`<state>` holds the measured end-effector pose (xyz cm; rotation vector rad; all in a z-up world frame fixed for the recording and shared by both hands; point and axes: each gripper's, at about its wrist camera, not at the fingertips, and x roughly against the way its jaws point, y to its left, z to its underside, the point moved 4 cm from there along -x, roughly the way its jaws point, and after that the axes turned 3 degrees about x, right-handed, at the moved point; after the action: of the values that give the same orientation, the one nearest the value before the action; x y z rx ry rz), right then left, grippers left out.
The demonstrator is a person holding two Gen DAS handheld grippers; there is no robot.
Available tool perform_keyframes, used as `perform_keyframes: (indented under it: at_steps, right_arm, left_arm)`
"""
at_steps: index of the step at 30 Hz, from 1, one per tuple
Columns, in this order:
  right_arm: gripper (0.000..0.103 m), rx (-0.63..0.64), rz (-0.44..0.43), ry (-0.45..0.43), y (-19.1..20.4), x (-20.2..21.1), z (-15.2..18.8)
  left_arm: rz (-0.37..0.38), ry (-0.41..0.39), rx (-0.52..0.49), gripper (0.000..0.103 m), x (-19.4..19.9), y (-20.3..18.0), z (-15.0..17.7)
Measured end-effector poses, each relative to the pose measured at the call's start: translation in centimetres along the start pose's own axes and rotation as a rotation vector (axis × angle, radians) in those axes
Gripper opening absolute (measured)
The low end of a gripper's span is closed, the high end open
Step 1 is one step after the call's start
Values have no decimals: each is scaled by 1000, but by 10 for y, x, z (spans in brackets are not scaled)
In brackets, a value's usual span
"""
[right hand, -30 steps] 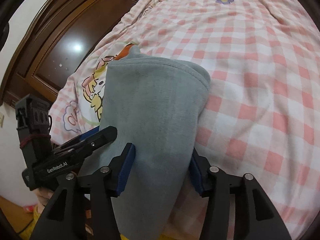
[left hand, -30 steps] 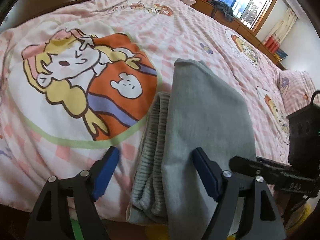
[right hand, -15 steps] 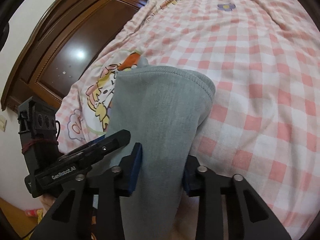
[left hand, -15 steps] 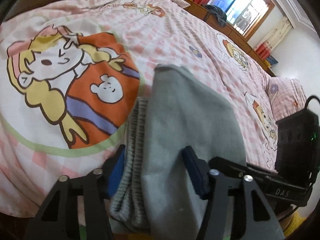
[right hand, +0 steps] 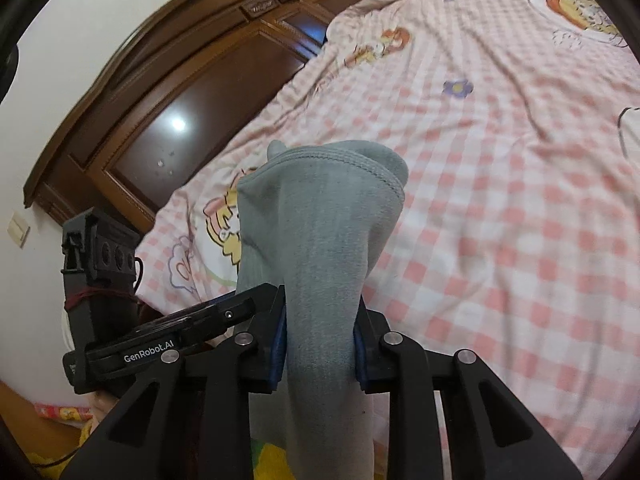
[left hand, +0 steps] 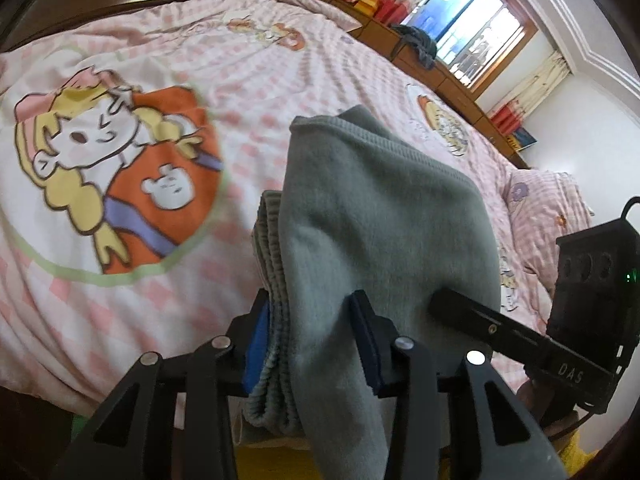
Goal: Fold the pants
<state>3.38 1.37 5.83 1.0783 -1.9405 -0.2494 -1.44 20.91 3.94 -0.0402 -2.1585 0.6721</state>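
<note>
Furthest left of the soft grey knit pants (left hand: 372,216) is the orange-and-yellow cartoon girl printed on the pink checked bedspread (left hand: 280,72). The pants lie at the near edge of the bed, just right of that print, their ribbed waistband (left hand: 270,248) bunched on the left side. The left gripper (left hand: 308,336) is clenched on that waistband side, blue pads pinching several layers. Right of it, the right gripper (right hand: 320,340) is squeezed shut on the smooth folded cloth. Both seem to hold the near end so the stack lifts as one and keeps its layers together. The pants' long axis runs away from the grippers toward the middle of the bed, with the stitched far end (right hand: 352,160) raised and curling. Right of the pants is a pink checked pillow (left hand: 548,208).
</note>
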Motion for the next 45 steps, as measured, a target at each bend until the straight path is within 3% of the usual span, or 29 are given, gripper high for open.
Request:
perform_keyframes:
  at_steps: [10,22,31,37,40,42,45]
  right_arm:
    - [27,-46,90,-78,-46,75,0]
    - [27,-67,230,-131,-131,165,-5]
    - [27,-166,262,-137,-207,204,-12]
    - [27,-272,290,-120,-258,193,-8]
    - [29,-322,344,-90,-279,176,-1]
    - [35,-342,414,-66,-292,165,4]
    - [37,-352,434,-61,-297,163,7]
  left_arm:
    - [63,9,-108,40,-16,-79,3]
    - [172,118,-225,40,-82,-201,21]
    - [189,201,-339,39,-134,-285,28]
    - [160,253,-404,38,-176,-309,29]
    - [120,287,-430,37,-204,-310,28]
    - [67,295,-443,36,-221,-306,28]
    - [15,282,-459,36,-230,-302,24]
